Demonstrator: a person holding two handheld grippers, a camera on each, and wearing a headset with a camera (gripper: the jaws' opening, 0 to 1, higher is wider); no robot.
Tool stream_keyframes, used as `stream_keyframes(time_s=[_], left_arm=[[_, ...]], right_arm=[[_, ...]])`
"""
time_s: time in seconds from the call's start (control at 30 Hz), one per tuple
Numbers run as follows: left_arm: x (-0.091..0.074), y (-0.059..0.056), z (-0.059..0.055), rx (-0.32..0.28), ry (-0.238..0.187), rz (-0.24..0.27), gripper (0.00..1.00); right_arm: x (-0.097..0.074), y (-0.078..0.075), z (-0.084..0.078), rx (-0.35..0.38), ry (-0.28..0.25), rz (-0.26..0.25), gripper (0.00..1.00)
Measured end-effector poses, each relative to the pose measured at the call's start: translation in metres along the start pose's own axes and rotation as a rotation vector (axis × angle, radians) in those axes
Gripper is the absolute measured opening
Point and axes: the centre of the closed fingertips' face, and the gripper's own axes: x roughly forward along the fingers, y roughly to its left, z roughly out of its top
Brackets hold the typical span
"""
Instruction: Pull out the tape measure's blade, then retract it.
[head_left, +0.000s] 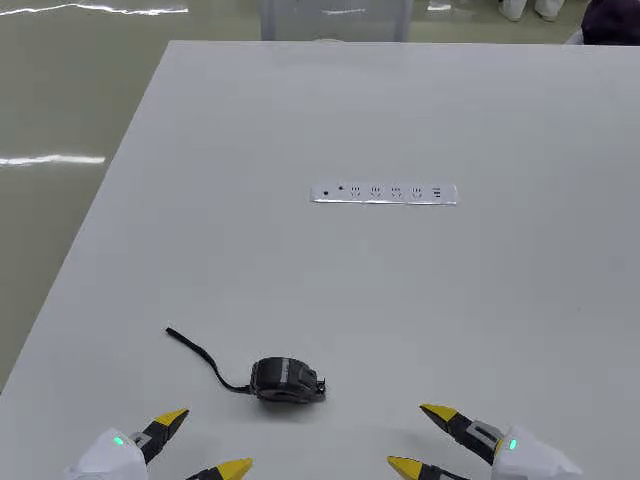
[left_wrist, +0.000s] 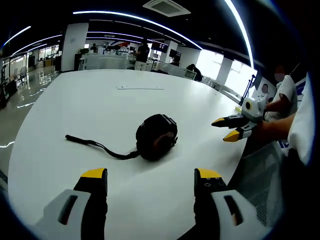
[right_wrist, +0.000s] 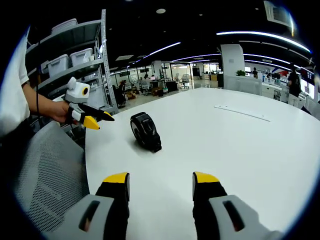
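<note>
Tape measure (head_left: 285, 381) lies on the worktop (head_left: 400, 300), ahead of and between the grippers, its strap (head_left: 200, 352) trailing leftward. It is nearer the left gripper (head_left: 208, 442). That one and the right gripper (head_left: 413, 436) are spread, empty.

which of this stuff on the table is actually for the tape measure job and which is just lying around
For the job:
- tape measure, blade not pulled out, with its wrist strap
- left gripper and right gripper, both open, neither touching it

Just lying about:
- power strip, farther back on the white table
</note>
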Motion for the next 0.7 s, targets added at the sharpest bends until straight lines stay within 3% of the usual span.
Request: stream_keyframes(time_s=[0.7], left_arm=[[-0.020,0.011,-0.008,-0.014,-0.023,0.017,0.70]], right_arm=[[-0.031,0.000,-0.009,0.029,-0.007,-0.048,0.55]])
